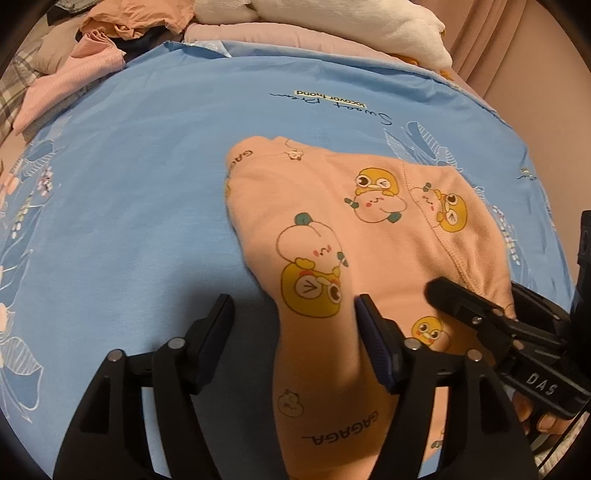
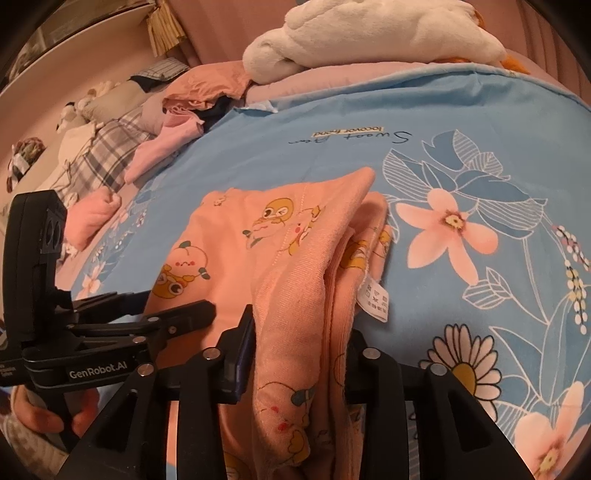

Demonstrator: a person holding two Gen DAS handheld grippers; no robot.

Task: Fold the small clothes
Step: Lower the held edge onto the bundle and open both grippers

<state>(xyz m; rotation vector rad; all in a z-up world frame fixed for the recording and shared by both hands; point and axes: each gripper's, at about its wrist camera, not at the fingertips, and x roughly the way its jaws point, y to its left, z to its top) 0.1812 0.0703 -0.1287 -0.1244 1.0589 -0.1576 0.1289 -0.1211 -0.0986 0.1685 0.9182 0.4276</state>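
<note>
On blue sheet point(image 1: 129, 184), peach garment point(image 1: 332, 229) between open left tongs point(image 1: 295, 314), right tongs point(image 2: 299, 332) gripping fold.

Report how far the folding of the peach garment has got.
Done: the peach garment lies doubled on the blue sheet, layers stacked at its edge. In hand: the right gripper has that thick fold between its fingers; the left gripper stands open over a flat part, gripping nothing. Left: finishing this fold, then the clothes pile behind.

Bedroom: floral bedsheet point(image 2: 461, 122), plush toy point(image 2: 369, 33)
</note>
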